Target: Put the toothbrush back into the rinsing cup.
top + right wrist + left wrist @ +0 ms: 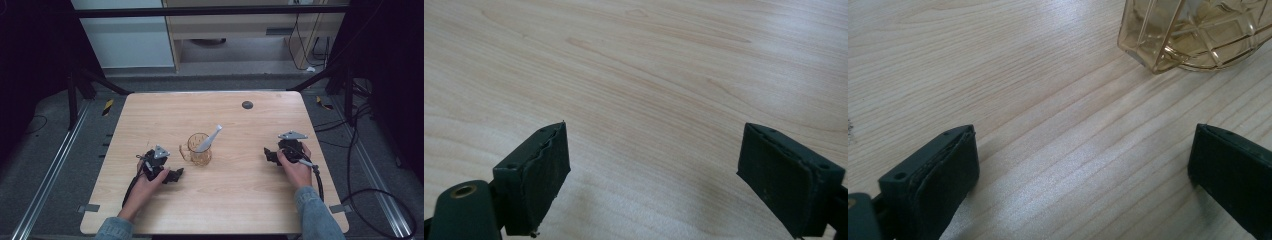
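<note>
Nothing is grasped yet: the amber glass mug (199,149) stands at table centre with a white spoon (209,139) leaning toward one o'clock. The left gripper (176,175), at its eight o'clock, and the right gripper (268,155), at three o'clock, both rest released, jaws spread.

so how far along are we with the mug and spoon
Nothing looks done yet beyond the setup: the amber glass mug stands mid-table with the white spoon leaning in it. In hand: nothing. The left gripper rests open on the table just short of the mug; the right gripper sits open over bare wood, farther off. Any grasp of the mug or spoon remains.
</note>
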### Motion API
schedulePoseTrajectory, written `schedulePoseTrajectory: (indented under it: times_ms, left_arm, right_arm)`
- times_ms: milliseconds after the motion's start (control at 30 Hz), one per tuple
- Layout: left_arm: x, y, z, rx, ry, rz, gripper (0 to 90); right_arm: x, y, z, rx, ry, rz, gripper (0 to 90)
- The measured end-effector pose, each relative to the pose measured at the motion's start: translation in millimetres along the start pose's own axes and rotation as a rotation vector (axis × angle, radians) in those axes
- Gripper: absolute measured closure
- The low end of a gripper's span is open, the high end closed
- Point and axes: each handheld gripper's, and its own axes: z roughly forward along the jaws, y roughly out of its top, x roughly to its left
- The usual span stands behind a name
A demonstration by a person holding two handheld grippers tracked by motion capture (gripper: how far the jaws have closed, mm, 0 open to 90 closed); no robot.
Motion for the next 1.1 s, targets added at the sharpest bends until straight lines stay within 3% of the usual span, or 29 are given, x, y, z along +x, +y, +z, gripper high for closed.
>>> schedulePoseTrajectory:
  times_ms: [233,733,1000,1033,1100]
  left_arm:
    - [0.0,0.0,0.0,0.000,0.000,0.000,0.0]
    - [-0.1,0.0,0.1,-0.001,0.000,-0.001,0.0]
    - [0.0,0.0,0.0,0.000,0.000,0.000,0.0]
    - [0.0,0.0,0.0,0.000,0.000,0.000,0.0]
    - [0.0,0.0,0.0,0.000,0.000,0.000,0.0]
  right_arm:
    - [-8.3,-2.6,9.9,-0.017,-0.023,0.057,13.4]
    - [-15.3,-3.1,16.3,-0.026,-0.061,0.113,13.4]
    - [-16.2,-2.5,20.6,0.044,-0.068,0.134,12.3]
    - [-13.1,-1.3,22.3,0.063,-0.076,0.105,9.6]
    - [-10.1,-0.3,23.8,0.065,-0.072,0.095,9.5]
